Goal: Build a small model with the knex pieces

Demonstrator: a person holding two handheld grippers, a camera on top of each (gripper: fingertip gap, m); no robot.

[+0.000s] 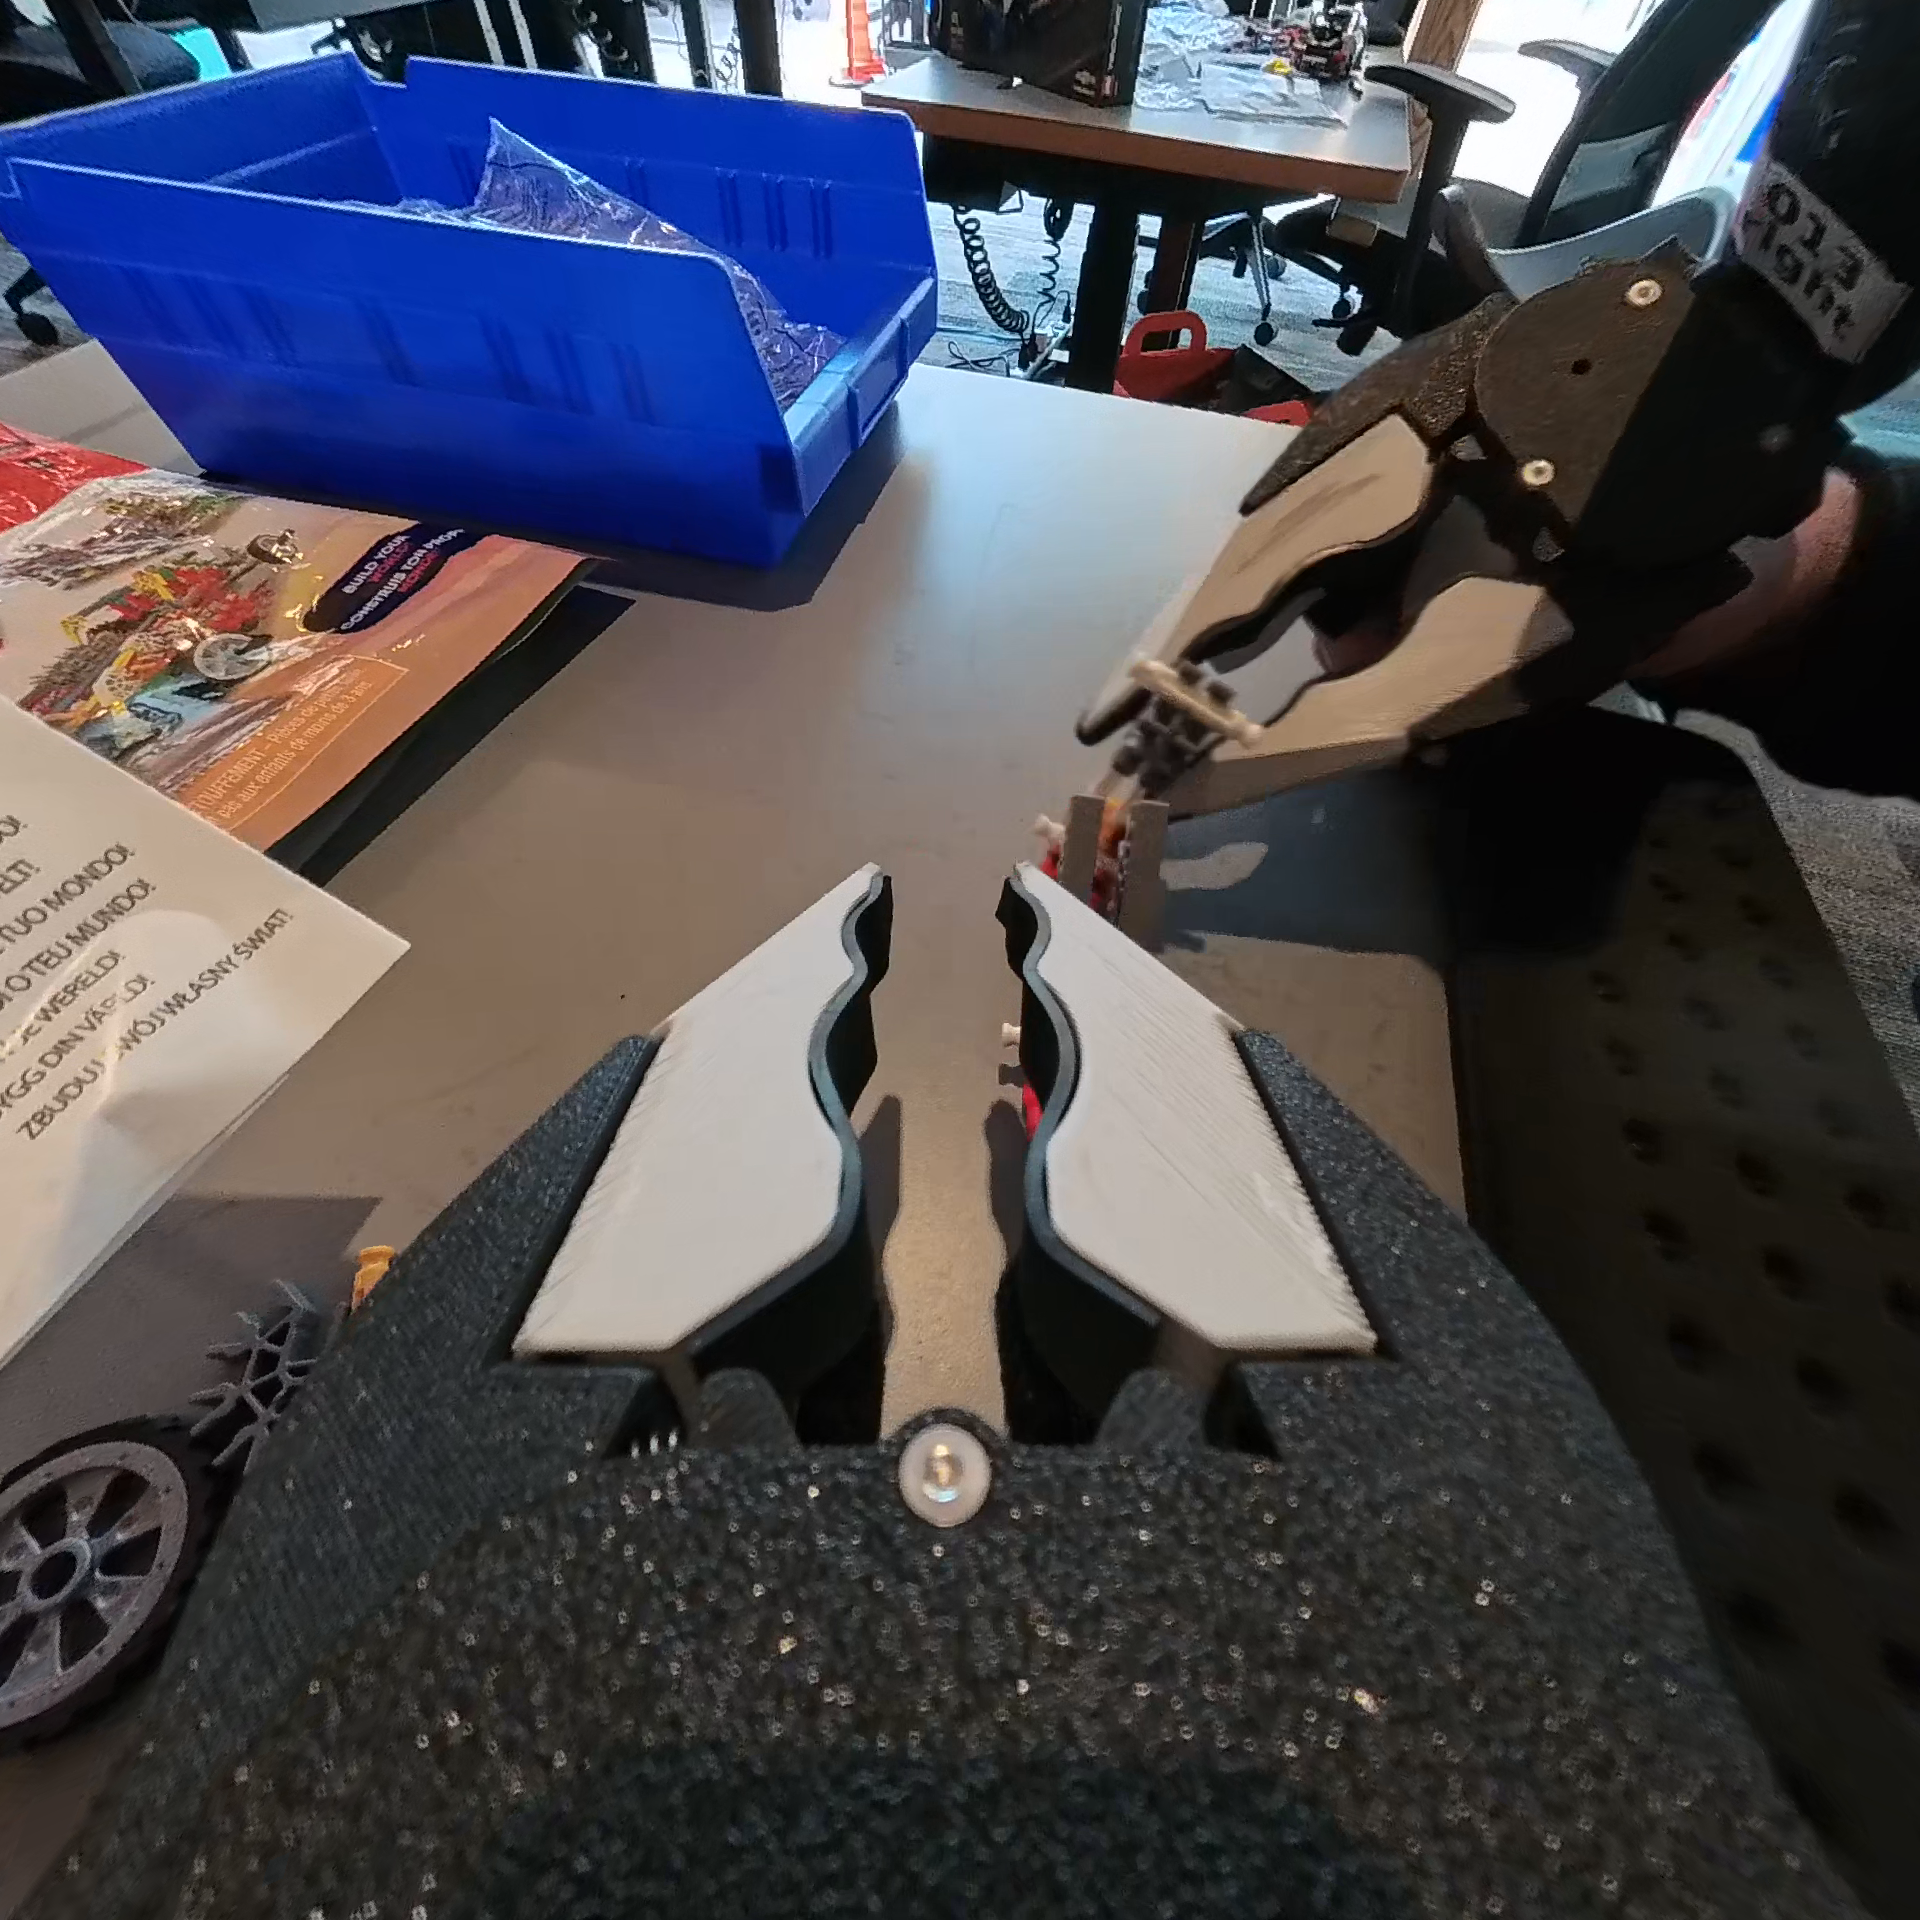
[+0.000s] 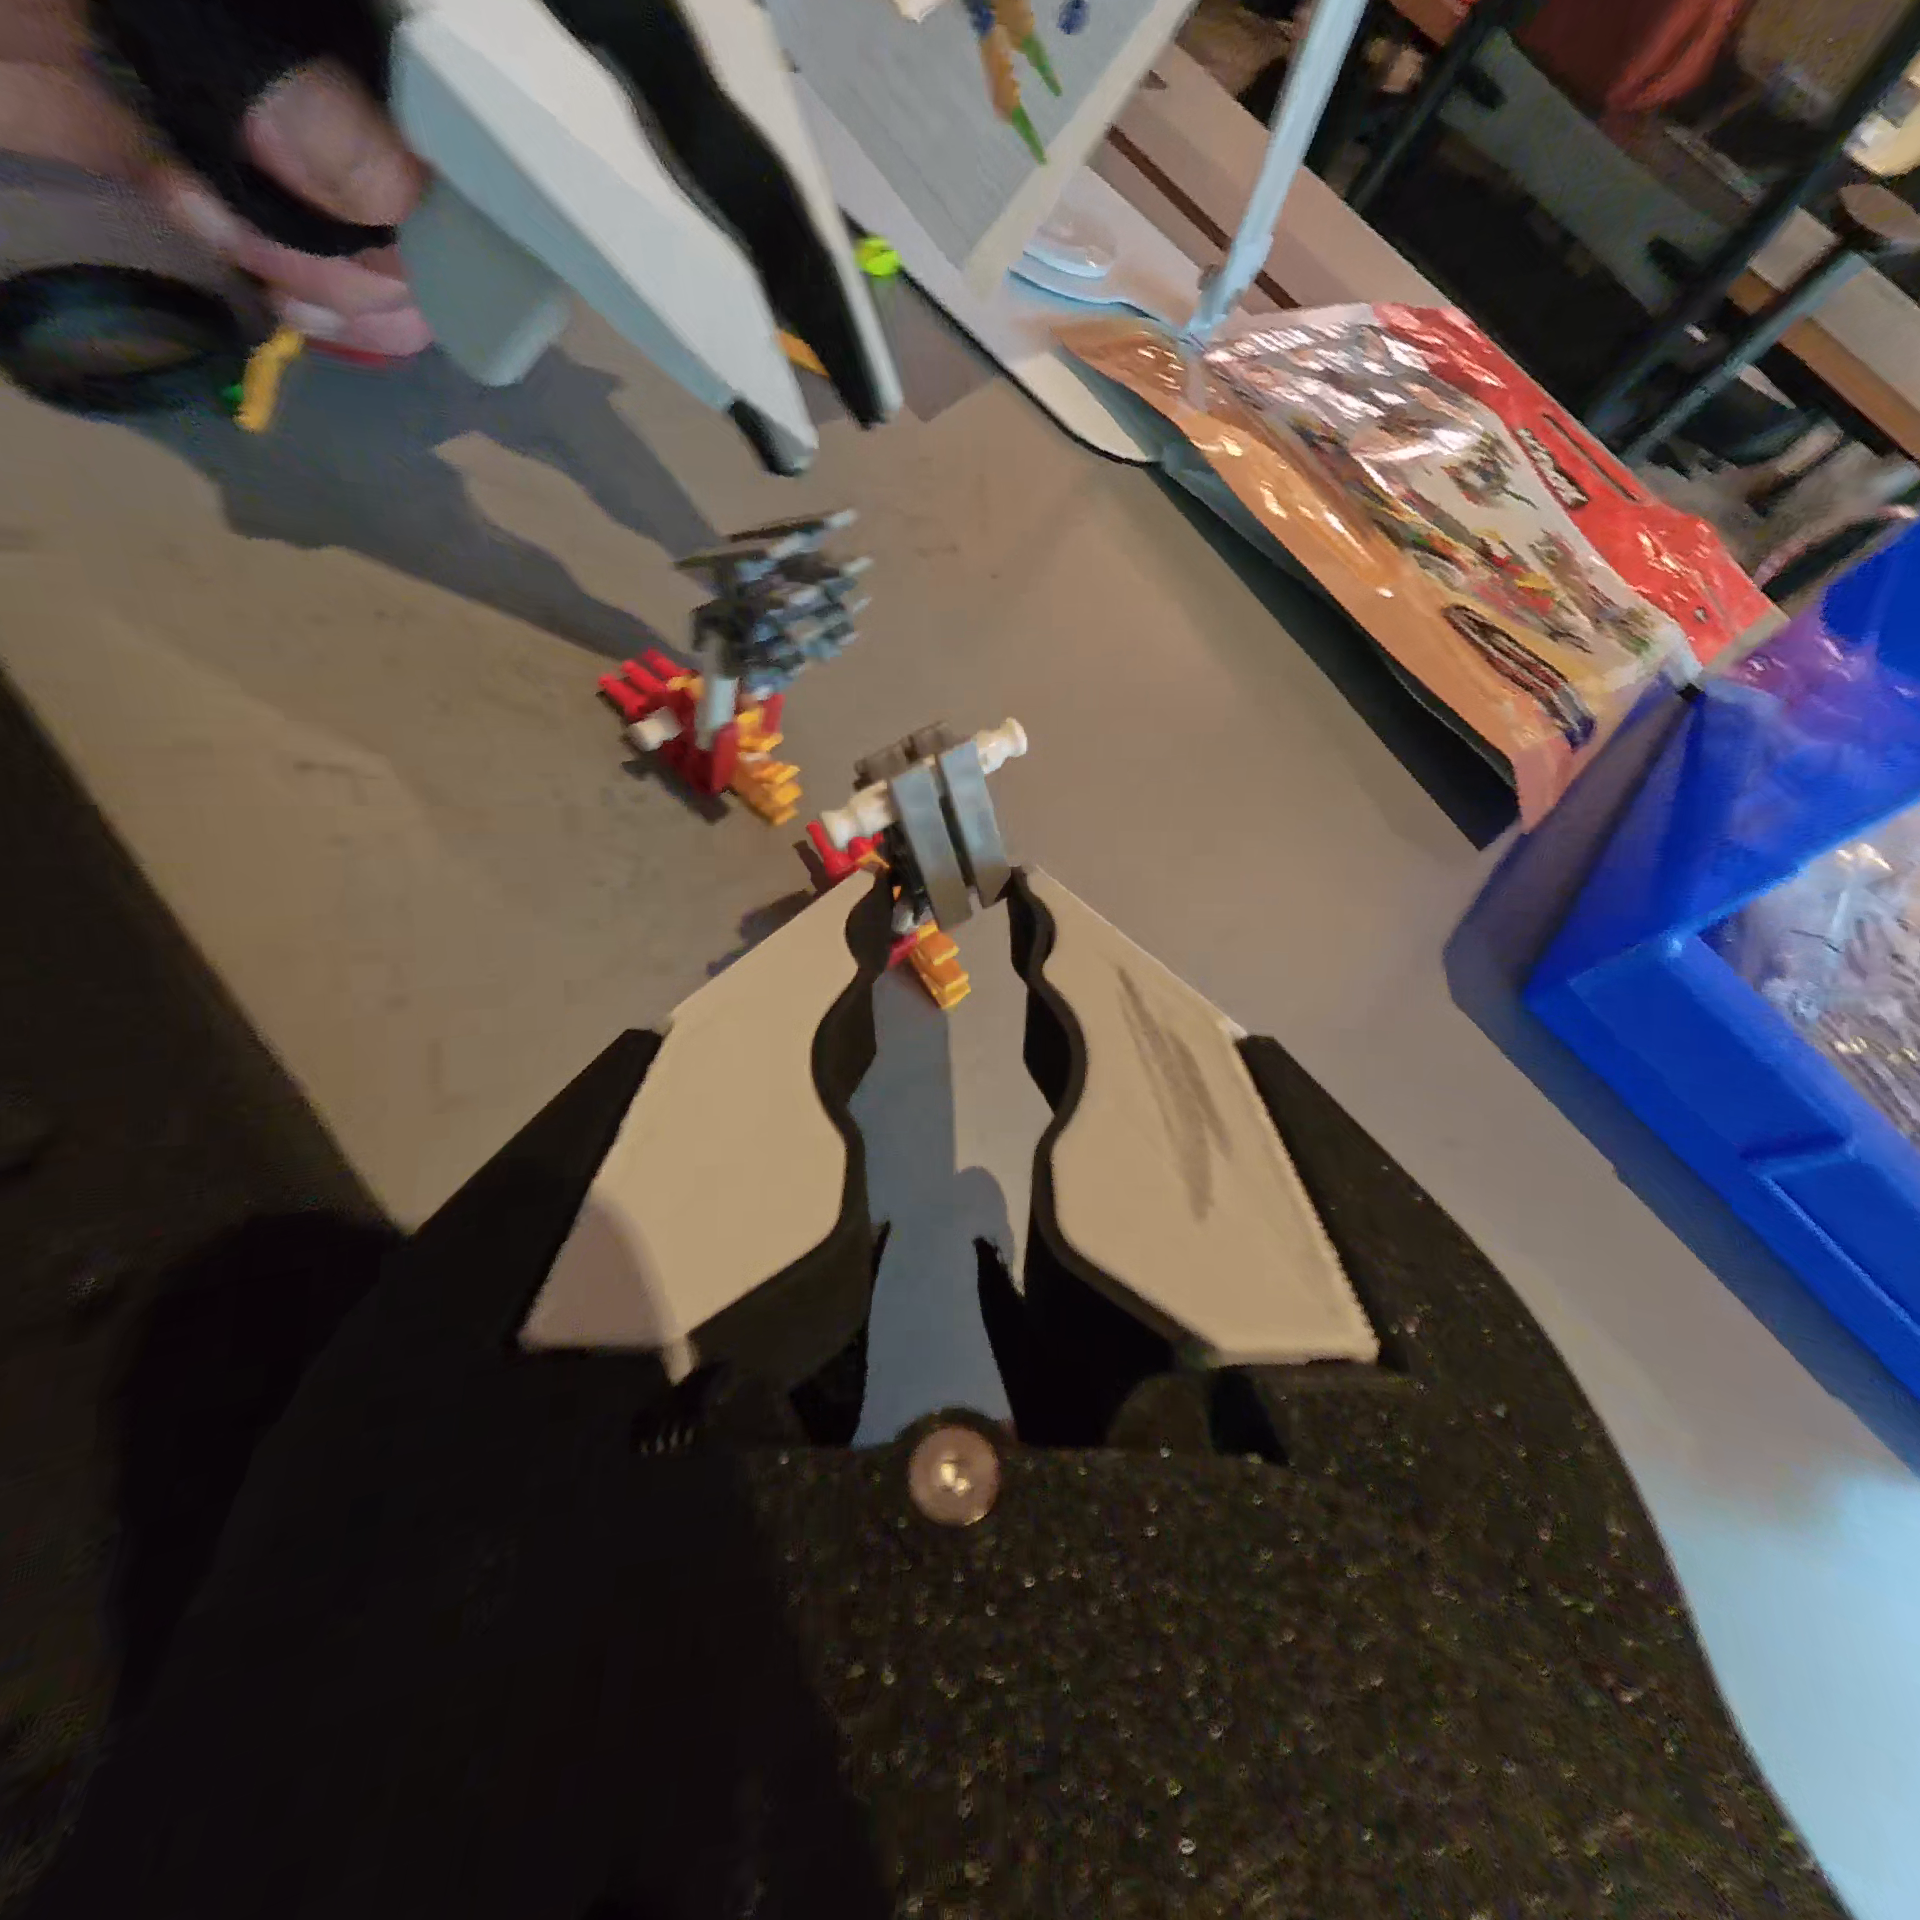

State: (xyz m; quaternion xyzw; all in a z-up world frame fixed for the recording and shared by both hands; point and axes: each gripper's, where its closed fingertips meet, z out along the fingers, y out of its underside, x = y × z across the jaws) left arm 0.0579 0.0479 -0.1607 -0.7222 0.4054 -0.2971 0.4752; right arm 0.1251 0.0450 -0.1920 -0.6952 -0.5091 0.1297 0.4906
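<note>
Toy piece [image 2: 940,821], small and built of grey bars on a white pin with red and orange bits below, pinched at the tips of my right gripper [image 2: 940,894], whose jaws are narrowed onto it and hold it just above the grey bench [image 2: 364,831]. I judge it light, stiff and snap-fitted, likely to pop apart if squeezed at the pin; the flat grey bars offer the safest hold. Second cluster [image 2: 743,675] of grey, red and orange parts lies near, on the bench. My left gripper [image 1: 943,914] hovers part open and empty, just beside the piece. Blue bin [image 1: 499,312], printed bag [image 1: 208,623] and wheel [image 1: 73,1569] lie well apart.
</note>
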